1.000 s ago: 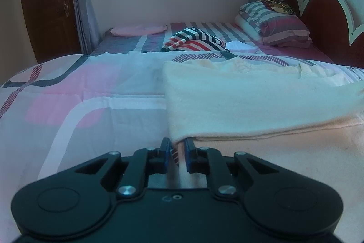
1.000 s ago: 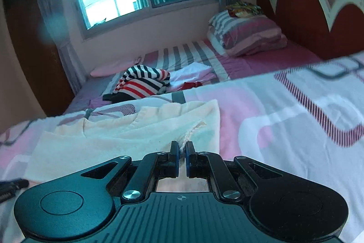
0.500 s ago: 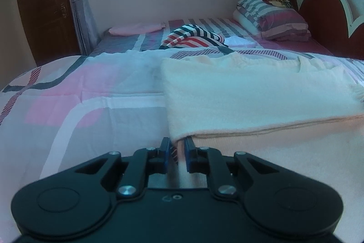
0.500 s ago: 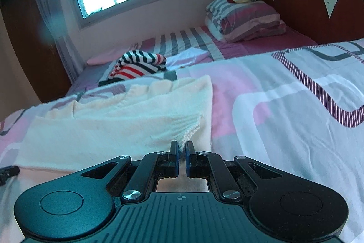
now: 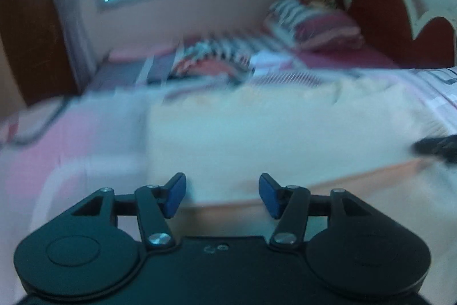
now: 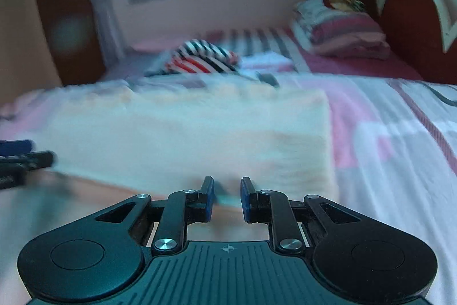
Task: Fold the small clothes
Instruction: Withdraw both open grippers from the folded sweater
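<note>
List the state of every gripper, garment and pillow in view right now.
left gripper: open, holding nothing.
right gripper: open, holding nothing.
cream garment: folded over once, lying flat on the bedspread.
striped garment: crumpled in a heap.
pillows: stacked by the headboard.

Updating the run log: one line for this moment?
left gripper: open | right gripper: open | cloth: folded, released on bed

Cream garment (image 5: 274,139): soft, matt, towel-like cloth. Bedsheet (image 6: 400,162): smooth printed cloth. Left gripper (image 5: 222,197) and right gripper (image 6: 227,199): matt black plastic, shiny metal pivot screws (image 6: 164,243), blue pads (image 5: 174,199). Headboard (image 5: 400,27): glossy red-brown wood.
</note>
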